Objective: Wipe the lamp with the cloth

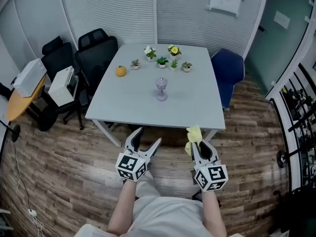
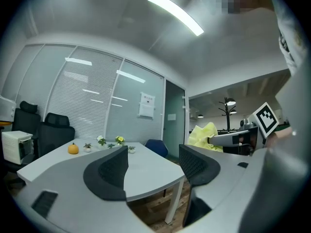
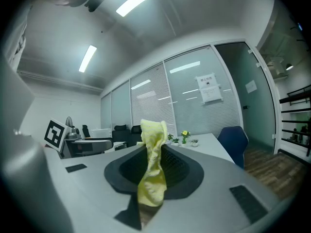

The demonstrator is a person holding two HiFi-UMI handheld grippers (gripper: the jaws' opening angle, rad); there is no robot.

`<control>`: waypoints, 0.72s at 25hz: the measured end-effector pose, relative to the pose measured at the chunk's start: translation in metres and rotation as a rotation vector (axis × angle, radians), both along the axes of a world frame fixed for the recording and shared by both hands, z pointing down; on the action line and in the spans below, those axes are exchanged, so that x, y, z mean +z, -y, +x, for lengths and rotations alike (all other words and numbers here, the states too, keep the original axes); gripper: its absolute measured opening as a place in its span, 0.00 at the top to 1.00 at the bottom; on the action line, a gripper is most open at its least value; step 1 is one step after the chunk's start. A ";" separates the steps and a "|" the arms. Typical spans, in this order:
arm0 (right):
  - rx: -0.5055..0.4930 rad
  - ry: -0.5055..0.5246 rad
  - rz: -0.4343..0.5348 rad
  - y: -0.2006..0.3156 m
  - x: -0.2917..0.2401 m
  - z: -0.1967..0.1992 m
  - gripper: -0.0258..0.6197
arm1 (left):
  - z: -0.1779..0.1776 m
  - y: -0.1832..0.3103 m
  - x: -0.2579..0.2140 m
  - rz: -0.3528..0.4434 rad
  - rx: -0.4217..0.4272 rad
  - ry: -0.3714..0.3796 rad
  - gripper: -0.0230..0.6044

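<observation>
1. Left gripper [image 1: 149, 136]: jaws stand wide apart with nothing between them. It is held level, short of the near edge of the grey table [image 1: 202, 110].
2. Right gripper [image 1: 194, 143]: jaws closed on a yellow cloth [image 1: 193, 134]. The cloth stands up above the pads and hangs in a fold below them.
3. Lamp [image 1: 162, 89]: small, pale lilac, upright near the table's middle, long axis vertical. It is well apart from both grippers.
4. Governing relation: the lamp lies ahead of both grippers and to the left of the cloth-bearing one. The empty left gripper is more nearly in line with it.
5. Judgement: wiping has not begun. The cloth must travel forward and leftward.
</observation>
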State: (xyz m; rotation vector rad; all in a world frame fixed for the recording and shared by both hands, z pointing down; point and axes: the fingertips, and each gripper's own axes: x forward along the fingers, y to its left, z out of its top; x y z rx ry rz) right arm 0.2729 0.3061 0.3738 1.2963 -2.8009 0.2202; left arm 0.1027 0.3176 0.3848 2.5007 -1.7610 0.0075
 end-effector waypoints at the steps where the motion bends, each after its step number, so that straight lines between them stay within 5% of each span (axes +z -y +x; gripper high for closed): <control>1: 0.010 -0.005 -0.007 0.015 0.004 -0.005 0.83 | -0.006 0.016 0.005 -0.009 0.008 -0.004 0.47; 18: 0.145 -0.084 -0.149 0.268 0.049 -0.166 0.83 | -0.165 0.287 0.075 -0.207 0.184 0.021 0.47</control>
